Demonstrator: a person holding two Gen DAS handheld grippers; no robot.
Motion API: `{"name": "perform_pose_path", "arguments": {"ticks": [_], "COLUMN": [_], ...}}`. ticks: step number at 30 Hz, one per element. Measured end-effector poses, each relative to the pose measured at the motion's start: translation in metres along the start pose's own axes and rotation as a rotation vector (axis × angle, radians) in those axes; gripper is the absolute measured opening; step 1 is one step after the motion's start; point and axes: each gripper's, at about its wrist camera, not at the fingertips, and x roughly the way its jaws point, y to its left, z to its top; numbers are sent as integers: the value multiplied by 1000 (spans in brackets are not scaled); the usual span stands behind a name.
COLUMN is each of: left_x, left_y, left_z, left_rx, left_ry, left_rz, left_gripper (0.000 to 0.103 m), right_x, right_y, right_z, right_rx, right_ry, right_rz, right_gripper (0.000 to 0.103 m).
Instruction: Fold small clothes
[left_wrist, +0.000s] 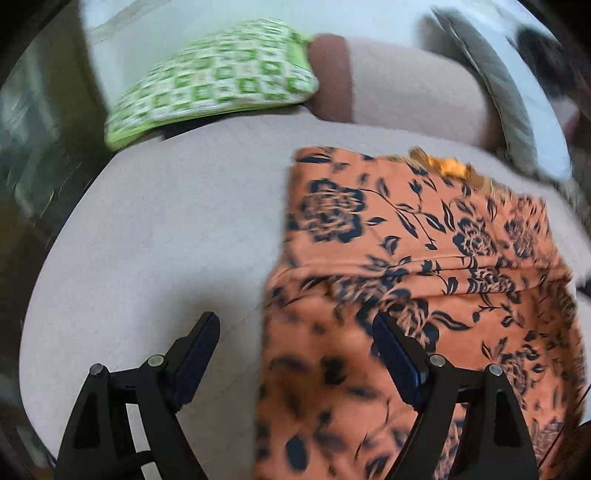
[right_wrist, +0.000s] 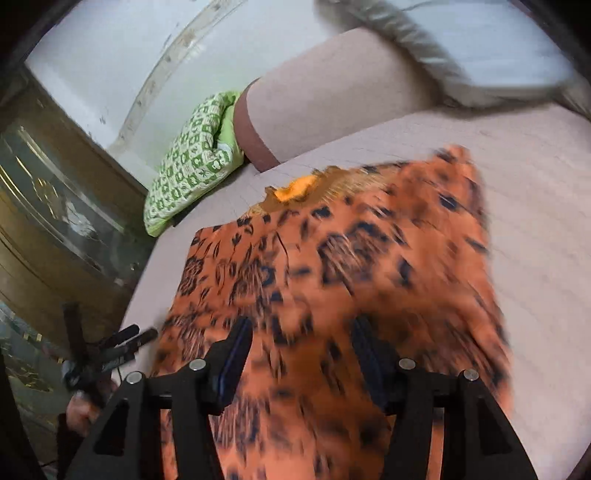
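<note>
Beige mattress (left_wrist: 166, 221) with a green checked pillow (left_wrist: 214, 74) up at the far edge, so this is bed-folding territory.

Left wrist view first: the orange floral garment (left_wrist: 424, 258) lies flat on the mattress, off to the right of centre. Its left edge runs roughly straight away from the camera, and that edge sits between the two fingers of the left gripper (left_wrist: 295, 347). Jaws are spread wide with nothing in them; the right finger hangs over cloth, the left finger over bare mattress. A crosswise crease shows partway up, so I'd guess one fold is already in.

Right wrist view: lots of motion blur, but the same garment fills the middle, with a brighter orange bit (right_wrist: 299, 188) at its far end. The right gripper (right_wrist: 303, 347) is also wide open and empty, both fingers hovering over fabric, well inside the near end.

So the long axis points away from both grippers. The left one looks best placed for the left side edge, the right for the near hem.
</note>
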Motion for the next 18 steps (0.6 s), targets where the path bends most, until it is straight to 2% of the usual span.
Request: {"name": "perform_pose_path", "arguments": {"ticks": [4, 9, 14, 15, 17, 18], "left_x": [-29, -53, -49, -47, -46, -43], "left_y": [38, 62, 67, 69, 74, 74], "left_z": [-34, -87, -133, -136, -137, -137], "left_rx": [-149, -199, -179, -203, -236, -234], "left_ry": [4, 54, 185, 227, 236, 254], "left_rz": [-94, -95, -137, -163, -229, -220], "left_gripper": [85, 85, 85, 85, 85, 86], "right_x": [-60, -124, -143, -142, -136, -133], "right_y": [-32, -65, -88, -93, -101, -102], "right_z": [-35, -85, -119, -124, -133, -135], "right_rx": [85, 156, 211, 230, 273, 285], "right_ry": [22, 100, 178, 191, 215, 220], "right_rz": [-24, -63, -65, -59, -44, -46], "right_gripper": [60, 61, 61, 61, 61, 61]}}
